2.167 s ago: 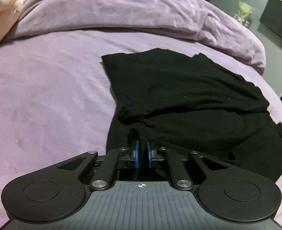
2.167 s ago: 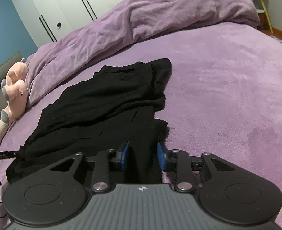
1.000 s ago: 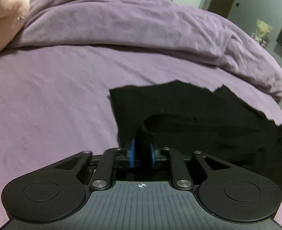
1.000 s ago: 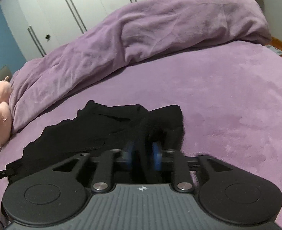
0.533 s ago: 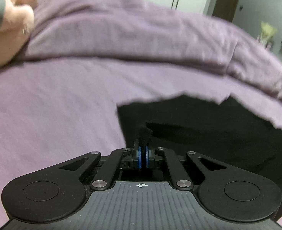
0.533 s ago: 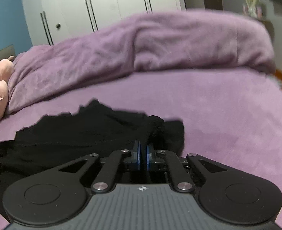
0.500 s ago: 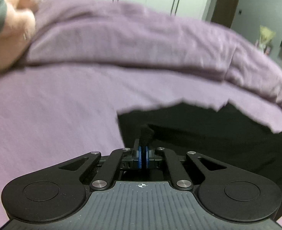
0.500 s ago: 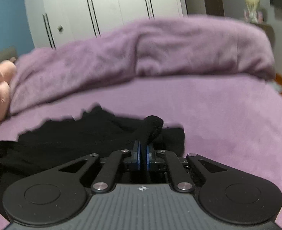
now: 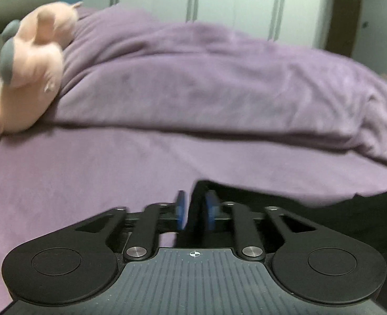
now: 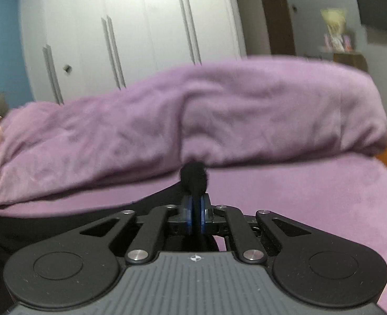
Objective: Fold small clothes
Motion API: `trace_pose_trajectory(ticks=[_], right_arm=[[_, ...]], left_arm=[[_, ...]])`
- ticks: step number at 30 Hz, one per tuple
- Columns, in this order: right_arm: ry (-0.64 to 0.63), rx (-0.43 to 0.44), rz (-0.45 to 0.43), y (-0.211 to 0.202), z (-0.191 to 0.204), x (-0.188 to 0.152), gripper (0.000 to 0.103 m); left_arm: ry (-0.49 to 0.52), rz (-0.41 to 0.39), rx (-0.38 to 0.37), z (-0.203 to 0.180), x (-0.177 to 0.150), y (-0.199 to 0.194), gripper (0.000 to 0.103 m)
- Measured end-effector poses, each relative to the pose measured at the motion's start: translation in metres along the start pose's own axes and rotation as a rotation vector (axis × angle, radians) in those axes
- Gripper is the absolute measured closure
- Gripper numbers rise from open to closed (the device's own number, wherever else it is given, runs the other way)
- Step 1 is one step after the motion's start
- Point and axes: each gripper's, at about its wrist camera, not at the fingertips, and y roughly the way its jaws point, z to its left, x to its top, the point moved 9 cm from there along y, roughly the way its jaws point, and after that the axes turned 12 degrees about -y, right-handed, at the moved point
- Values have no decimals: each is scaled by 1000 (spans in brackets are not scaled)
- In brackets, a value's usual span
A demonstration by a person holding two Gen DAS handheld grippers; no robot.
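I am working over a bed (image 9: 88,173) that is lying under a purple sheet, with a bunched purple duvet (image 9: 219,84) stretching across its far side. White wardrobe doors (image 10: 140,34) are standing behind the duvet. A pink plush toy (image 9: 27,65) is resting at the left end of the duvet, blurred in my left view.

The black garment (image 9: 324,215) is lying on the sheet close in front of me, running from my left tongs toward the right edge of that view; in the right view it is spreading leftward from my right tongs (image 10: 195,216).

My left tongs (image 9: 195,210) are standing apart, having just been opening; the garment's near edge is passing between the blue pads (image 9: 180,210), which are not pressing on it.

My right tongs are pinching a bunched tuft of the black garment (image 10: 193,179), which is poking up beyond the tips. These jaws have just eased slightly wider, yet the pads are gripping the cloth.
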Motion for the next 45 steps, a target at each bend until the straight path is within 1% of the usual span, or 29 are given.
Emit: trace_pose_trajectory(ticks=[1, 2, 4, 5, 6, 7, 9, 10, 11, 12, 13, 14, 15, 16, 18, 19, 21, 22, 23, 25, 27, 30, 31, 32, 33, 36, 39, 43, 45], right_arm=[[10, -12, -13, -2, 0, -3, 89], [34, 19, -35, -5, 3, -5, 86], [120, 136, -60, -9, 20, -11, 80], [167, 199, -59, -8, 32, -16, 76], [215, 282, -53, -4, 53, -23, 74], [245, 345, -41, 2, 72, -29, 71], [263, 462, -7, 15, 112, -43, 70], [255, 500, 17, 22, 128, -52, 70], [234, 513, 43, 30, 138, -60, 70], [200, 510, 67, 39, 142, -69, 70], [157, 466, 87, 47, 137, -78, 70], [136, 444, 89, 51, 127, -83, 80], [153, 456, 82, 53, 113, -86, 85], [178, 439, 76, 51, 94, -85, 86], [225, 349, 26, 46, 52, -82, 83], [274, 304, 3, 41, 25, -83, 83], [357, 253, -19, 30, -10, -86, 83], [361, 221, -30, 27, -20, -86, 82], [346, 170, -36, 22, -27, -86, 70], [312, 96, -41, 12, -38, -87, 58], [275, 42, -30, 0, -45, -91, 58], [233, 11, 23, -20, -55, -103, 58], [224, 10, 34, -31, -60, -108, 58], [222, 23, 37, -44, -60, -113, 58], [237, 30, 40, -56, -58, -117, 58], [295, 62, 69, -100, -59, -144, 58], [356, 105, 99, -135, -57, -174, 58], [396, 154, 99, -154, -51, -185, 57], [429, 193, 113, -150, -46, -182, 57]], left_arm=[[2, -15, -6, -1, -4, -3, 63], [-10, -33, -38, -4, -7, -7, 51], [-57, -41, -135, -15, -17, -10, 41], [-86, -35, -164, -22, -23, -7, 38], [-107, -22, -180, -30, -30, -2, 36], [-111, -9, -180, -39, -38, 3, 35], [-101, -7, -160, -53, -54, 16, 34], [-97, -5, -153, -57, -60, 22, 34], [-96, -1, -141, -58, -68, 29, 33], [-97, 12, -122, -56, -74, 34, 32], [-87, 29, -100, -54, -79, 40, 32], [-61, 33, -85, -53, -81, 46, 32], [-33, 23, -73, -52, -83, 45, 32], [-13, 14, -71, -52, -83, 45, 32], [-9, 19, -71, -53, -84, 45, 31], [-3, 19, -70, -53, -84, 45, 31], [12, 21, -66, -52, -85, 43, 31], [20, 22, -63, -51, -85, 42, 31], [31, 24, -56, -50, -86, 40, 31], [60, 28, -35, -48, -89, 36, 29], [79, 29, -1, -42, -90, 31, 23], [90, 30, 30, -32, -91, 23, 22], [98, 27, 43, -28, -92, 20, 21], [100, 27, 60, -24, -94, 15, 17], [96, 28, 68, -18, -96, 10, 16], [73, 35, 72, 1, -106, -11, 16], [41, 82, 104, 26, -125, -33, 16], [-53, 121, 34, 47, -151, -70, 16], [-96, 135, -29, 48, -157, -85, 16]])
